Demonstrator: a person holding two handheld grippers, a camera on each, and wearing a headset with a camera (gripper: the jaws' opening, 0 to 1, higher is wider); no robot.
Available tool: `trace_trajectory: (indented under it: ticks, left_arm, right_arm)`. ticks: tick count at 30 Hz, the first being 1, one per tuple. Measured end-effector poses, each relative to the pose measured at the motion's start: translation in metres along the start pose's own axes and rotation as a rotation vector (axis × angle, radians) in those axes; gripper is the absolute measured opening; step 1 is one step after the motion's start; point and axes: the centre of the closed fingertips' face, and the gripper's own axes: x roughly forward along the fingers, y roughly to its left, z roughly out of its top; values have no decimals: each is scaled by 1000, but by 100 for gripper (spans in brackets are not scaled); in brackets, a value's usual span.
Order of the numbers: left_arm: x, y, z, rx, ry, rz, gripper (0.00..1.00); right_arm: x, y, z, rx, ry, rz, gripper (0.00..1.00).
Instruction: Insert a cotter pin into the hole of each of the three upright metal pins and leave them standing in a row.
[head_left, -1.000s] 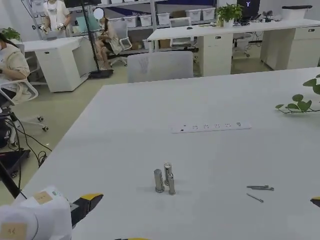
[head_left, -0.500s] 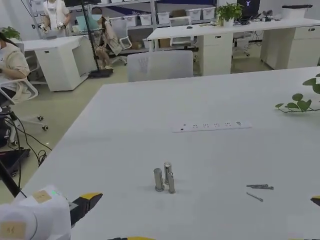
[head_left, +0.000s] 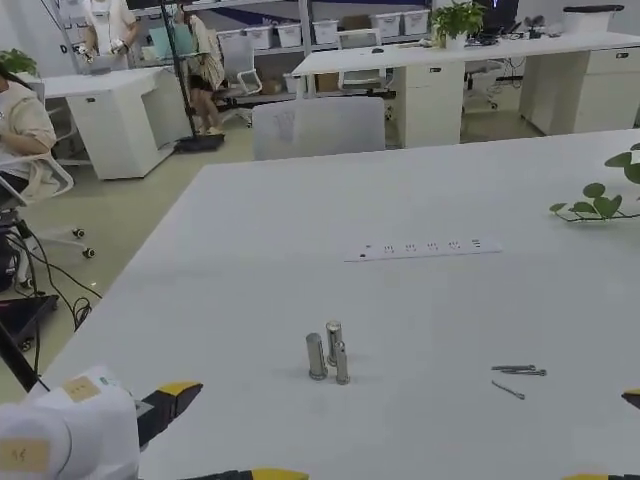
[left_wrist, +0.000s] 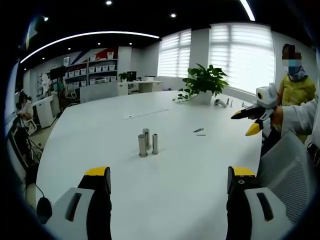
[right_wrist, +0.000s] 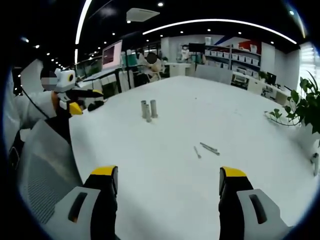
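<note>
My left tongs (left_wrist: 170, 172) gape wide and empty, and so do my right tongs (right_wrist: 168, 172), both at the near side of the white desk (head_left: 420, 200). The three metal pins (head_left: 328, 355) stand upright in a tight cluster. The cotter pins (head_left: 517, 372) lie loose, well to their right.

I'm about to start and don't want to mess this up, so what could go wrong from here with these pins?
1. The three metal pins stand upright, bunched closely together, so wide jaws closing on one could well topple its neighbours.
2. The cotter pins are thin and lie flat on the table, two of them side by side. They may slip out of a pinch, or two may come up together.
</note>
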Motion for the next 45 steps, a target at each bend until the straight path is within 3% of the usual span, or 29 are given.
trace_trajectory:
  ticks: [17,30,34,40,45]
  left_arm:
    - [0,3,-2,4,4,-7,97]
    - [11,27,8,-2,-27,-16,92]
    - [19,30,9,15,-16,-29,91]
    - [30,41,11,27,-21,-48,83]
    - [38,52,16,5,-52,-47,73]
  right_arm:
    - [1,0,-1,4,3,2,85]
    - [1,-1,-3,2,17,0,85]
    - [1,-2,-2,-1,20,-1,85]
    - [3,-3,0,-3,26,-1,85]
    - [4,-5,1,-4,30,-2,85]
